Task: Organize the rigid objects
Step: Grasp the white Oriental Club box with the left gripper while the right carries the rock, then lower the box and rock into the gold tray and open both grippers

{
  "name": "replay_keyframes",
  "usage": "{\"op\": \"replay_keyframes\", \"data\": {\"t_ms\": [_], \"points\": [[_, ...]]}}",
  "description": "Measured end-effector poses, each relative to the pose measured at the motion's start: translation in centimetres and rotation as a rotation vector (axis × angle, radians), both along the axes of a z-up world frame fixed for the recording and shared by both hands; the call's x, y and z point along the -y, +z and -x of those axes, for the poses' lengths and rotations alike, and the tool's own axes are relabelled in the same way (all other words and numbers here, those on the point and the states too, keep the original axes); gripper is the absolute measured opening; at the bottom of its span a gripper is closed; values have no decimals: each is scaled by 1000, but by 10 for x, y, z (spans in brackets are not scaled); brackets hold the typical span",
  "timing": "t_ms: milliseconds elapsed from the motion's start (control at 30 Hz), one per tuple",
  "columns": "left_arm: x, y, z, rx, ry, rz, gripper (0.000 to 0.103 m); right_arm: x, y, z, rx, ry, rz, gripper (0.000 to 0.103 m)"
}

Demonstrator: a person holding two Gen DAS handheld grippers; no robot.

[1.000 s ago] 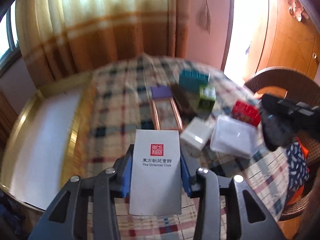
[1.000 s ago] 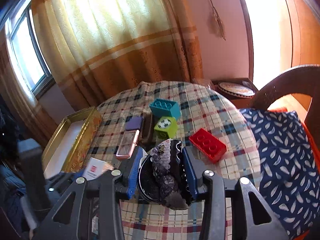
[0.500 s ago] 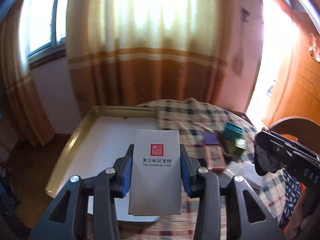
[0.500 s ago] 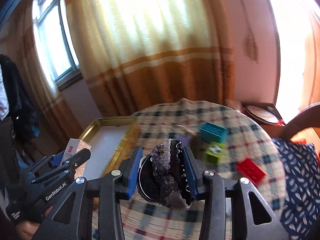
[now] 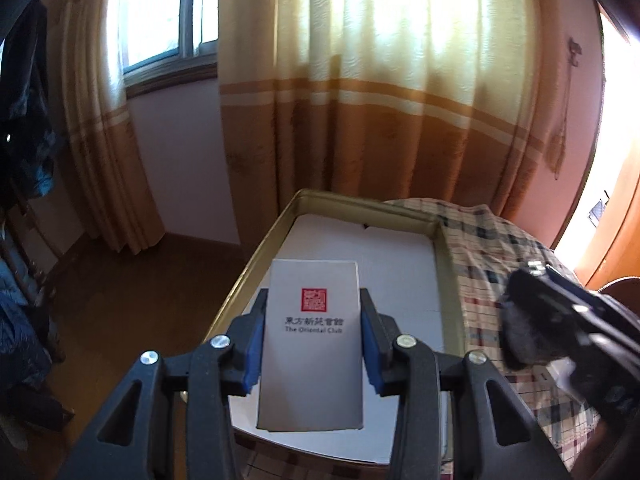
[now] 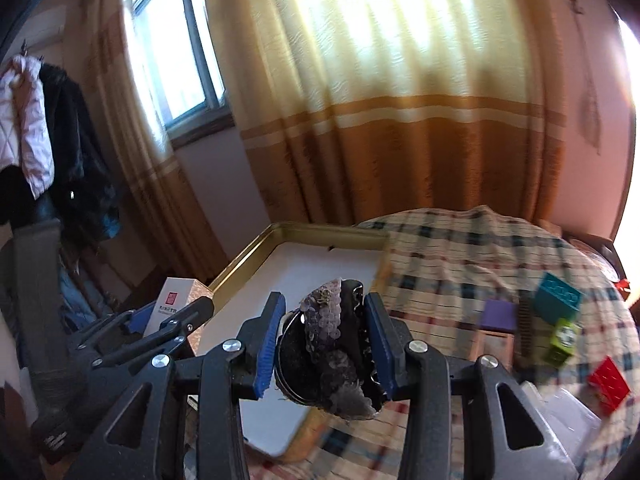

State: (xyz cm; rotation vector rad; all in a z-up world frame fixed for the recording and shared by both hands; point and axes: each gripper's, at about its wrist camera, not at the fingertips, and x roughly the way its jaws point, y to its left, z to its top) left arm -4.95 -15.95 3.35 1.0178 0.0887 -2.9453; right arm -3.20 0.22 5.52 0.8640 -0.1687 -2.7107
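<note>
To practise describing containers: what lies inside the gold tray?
The gold tray shows only a white liner; the held box and left gripper hide its near part.

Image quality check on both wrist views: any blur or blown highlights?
Left wrist: window and curtain top blown out; right gripper motion-blurred; white box sharp. Right wrist: backlit curtain glare; red brick and tablecloth smeared.

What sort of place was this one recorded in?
Most likely a room in a home: floor-length curtains over a window, coats hanging at the left, and a table with a plaid cloth holding toy blocks and a gold tray.
</note>
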Motion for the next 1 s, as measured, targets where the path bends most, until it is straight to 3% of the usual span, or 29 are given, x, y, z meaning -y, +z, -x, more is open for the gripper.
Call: {"op": "replay_keyframes", "data": {"t_ms": [500,600,733,800,833,933,967,1000], "points": [[13,-31,23,91,60,9,40,38,-56,68,158,140,-57,40],[15,-36,26,110,70,6,40,36,-63,74,183,180,-19,41],[12,-36,27,119,76,28,43,29,-67,77,196,178,9,51],[12,-34,26,120,90,37,61,19,-66,76,192,156,29,59],[14,-31,25,114,99,24,64,9,-63,74,183,144,68,68],[17,-25,22,93,97,-36,94,-10,-51,65,129,138,177,92],[15,-23,20,78,99,-37,102,-12,-47,64,119,135,184,92],[12,-18,17,51,101,-24,102,-15,-43,60,105,128,188,92]]}}
